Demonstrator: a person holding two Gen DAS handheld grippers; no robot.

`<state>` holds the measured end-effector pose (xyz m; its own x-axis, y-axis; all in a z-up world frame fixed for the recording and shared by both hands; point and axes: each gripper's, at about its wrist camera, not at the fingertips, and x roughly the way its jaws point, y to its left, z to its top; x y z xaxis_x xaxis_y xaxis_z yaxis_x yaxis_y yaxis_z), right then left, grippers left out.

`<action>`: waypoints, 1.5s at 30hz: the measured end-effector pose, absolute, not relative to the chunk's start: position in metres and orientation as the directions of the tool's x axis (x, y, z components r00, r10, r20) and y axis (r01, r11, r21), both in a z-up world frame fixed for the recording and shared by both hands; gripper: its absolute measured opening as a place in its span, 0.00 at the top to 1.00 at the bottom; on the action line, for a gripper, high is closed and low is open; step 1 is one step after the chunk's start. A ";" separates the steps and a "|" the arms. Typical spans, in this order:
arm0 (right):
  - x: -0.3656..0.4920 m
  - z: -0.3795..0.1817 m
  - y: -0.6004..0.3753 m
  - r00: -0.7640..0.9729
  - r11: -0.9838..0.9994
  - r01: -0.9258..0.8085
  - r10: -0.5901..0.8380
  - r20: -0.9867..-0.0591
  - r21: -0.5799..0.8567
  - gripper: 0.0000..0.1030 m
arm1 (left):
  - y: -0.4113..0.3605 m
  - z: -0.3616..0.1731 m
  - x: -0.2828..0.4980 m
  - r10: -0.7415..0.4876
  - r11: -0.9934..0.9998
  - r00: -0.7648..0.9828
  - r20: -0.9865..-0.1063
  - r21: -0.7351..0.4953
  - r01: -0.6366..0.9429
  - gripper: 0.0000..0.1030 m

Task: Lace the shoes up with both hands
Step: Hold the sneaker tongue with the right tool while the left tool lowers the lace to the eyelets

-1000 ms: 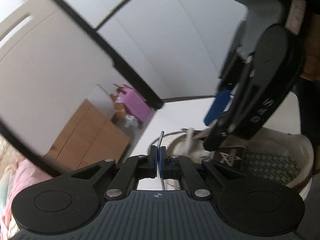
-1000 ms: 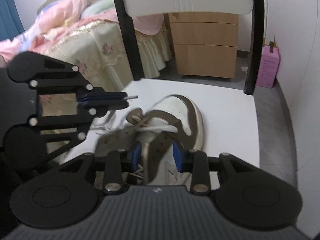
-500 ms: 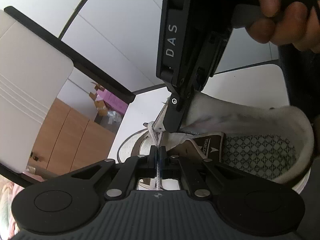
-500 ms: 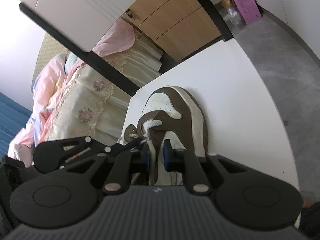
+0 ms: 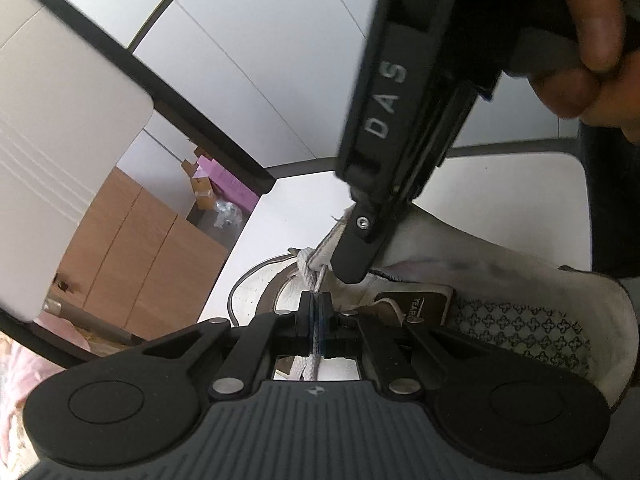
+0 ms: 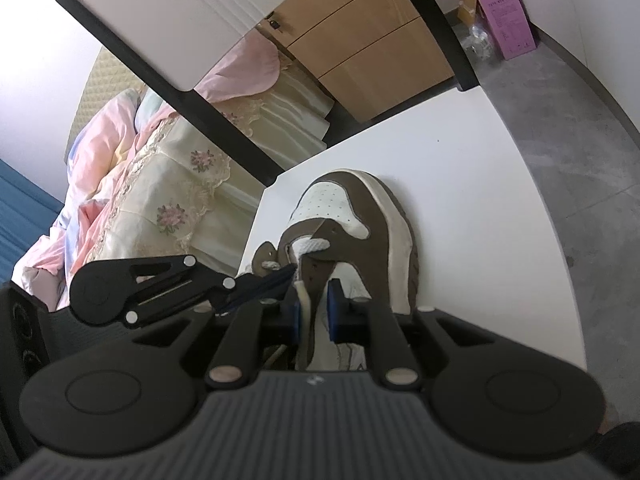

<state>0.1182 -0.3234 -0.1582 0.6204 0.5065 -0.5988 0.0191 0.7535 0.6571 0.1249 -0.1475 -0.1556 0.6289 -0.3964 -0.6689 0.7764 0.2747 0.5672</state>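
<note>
L gripper (image 5: 317,312) clamped on soft white woven lace (image 5: 307,268) | R gripper (image 6: 314,312) jaws narrowed, straddling brown-white leather sneaker's (image 6: 372,216) flap, contact unclear | lace limp, slippy: pinch nr tip

A white table (image 6: 472,184) carries one brown-and-white shoe (image 6: 372,232) near its edge.

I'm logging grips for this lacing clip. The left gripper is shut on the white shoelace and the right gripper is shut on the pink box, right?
Not quite. The right gripper is closed on the shoe, on its brown eyelet flap, not the pink box, which stands far off on the floor; the right wrist view shows this. The left gripper is indeed shut on the white shoelace.
</note>
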 end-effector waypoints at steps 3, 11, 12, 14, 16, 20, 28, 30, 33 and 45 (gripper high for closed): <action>0.118 -0.160 -0.326 0.620 0.742 0.025 0.514 -0.593 0.669 0.86 | -0.149 -0.155 0.122 -0.386 0.252 0.631 -0.673 0.581 0.774 0.98; 0.115 -0.167 -0.337 0.624 0.659 0.081 0.552 -0.553 0.748 0.86 | -0.152 -0.153 0.118 -0.358 0.270 0.640 -0.680 0.581 0.768 0.98; 0.115 -0.167 -0.338 0.624 0.653 0.084 0.554 -0.551 0.753 0.86 | -0.153 -0.152 0.118 -0.353 0.276 0.640 -0.683 0.578 0.768 0.98; 0.115 -0.167 -0.338 0.625 0.646 0.088 0.557 -0.547 0.759 0.87 | -0.154 -0.149 0.117 -0.340 0.290 0.639 -0.690 0.570 0.769 0.98; 0.115 -0.166 -0.337 0.624 0.654 0.081 0.555 -0.549 0.752 0.87 | -0.156 -0.150 0.120 -0.327 0.303 0.640 -0.696 0.564 0.768 0.98; 0.115 -0.164 -0.335 0.624 0.666 0.069 0.552 -0.553 0.742 0.87 | -0.159 -0.148 0.119 -0.304 0.314 0.644 -0.702 0.564 0.763 0.98; 0.115 -0.158 -0.328 0.620 0.721 0.017 0.536 -0.573 0.693 0.86 | -0.158 -0.148 0.109 -0.363 0.227 0.636 -0.681 0.597 0.769 0.98; 0.116 -0.158 -0.328 0.620 0.721 0.014 0.537 -0.572 0.693 0.86 | -0.155 -0.145 0.111 -0.378 0.233 0.626 -0.682 0.584 0.777 0.98; 0.116 -0.159 -0.330 0.617 0.713 0.015 0.545 -0.568 0.701 0.85 | -0.154 -0.142 0.116 -0.395 0.269 0.617 -0.681 0.556 0.786 0.98; 0.124 -0.182 -0.362 0.692 0.450 0.211 0.559 -0.458 0.868 0.79 | -0.157 -0.147 0.135 -0.442 0.305 0.593 -0.674 0.509 0.805 0.97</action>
